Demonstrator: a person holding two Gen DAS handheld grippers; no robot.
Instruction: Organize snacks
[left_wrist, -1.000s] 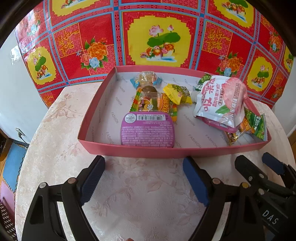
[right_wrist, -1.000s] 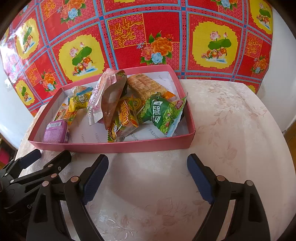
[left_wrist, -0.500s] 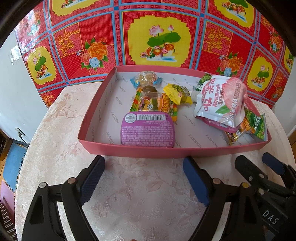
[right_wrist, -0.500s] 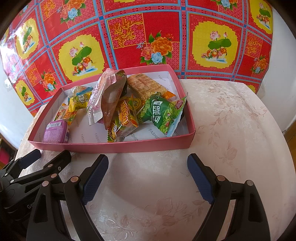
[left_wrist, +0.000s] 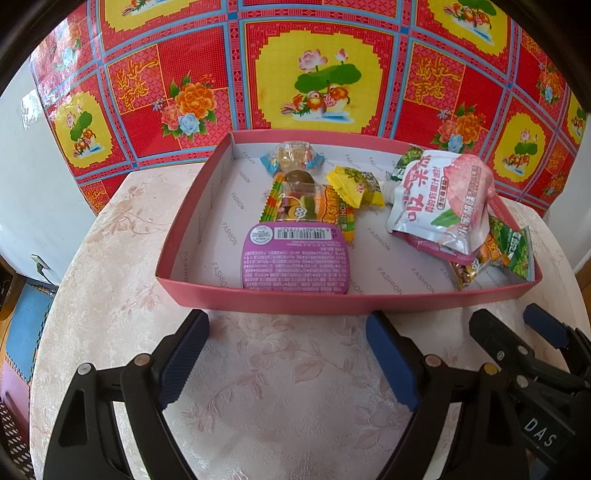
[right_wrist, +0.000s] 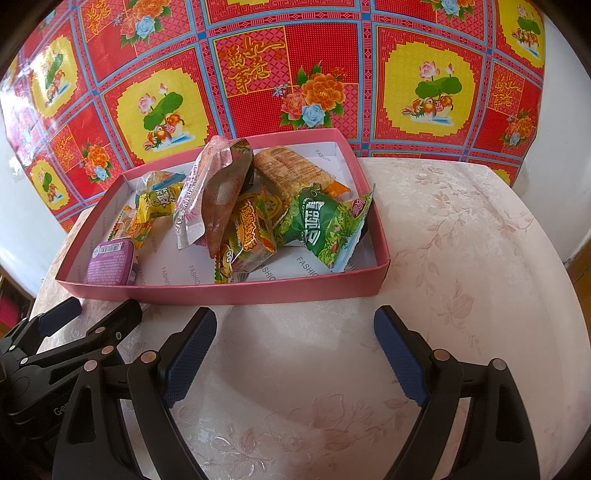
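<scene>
A shallow pink box (left_wrist: 258, 301) (right_wrist: 258, 291) on the round table holds the snacks. Inside lie a purple tin (left_wrist: 295, 258) (right_wrist: 110, 262), a white and pink drink pouch (left_wrist: 439, 199) (right_wrist: 210, 192), a green packet (right_wrist: 325, 225), yellow candy (left_wrist: 354, 184), an orange packet (right_wrist: 247, 236) and a wrapped biscuit (right_wrist: 291, 173). My left gripper (left_wrist: 288, 362) hangs open over bare cloth just in front of the box, nothing between its blue pads. My right gripper (right_wrist: 295, 358) is open too, beside it on the right, also short of the box.
The table wears a pale floral cloth (left_wrist: 110, 266) (right_wrist: 461, 240). A red, yellow and blue patterned sheet (left_wrist: 317, 74) hangs behind the box. The table's curved edge drops off at left, with blue floor mat (left_wrist: 26, 321) below. Bare cloth lies right of the box.
</scene>
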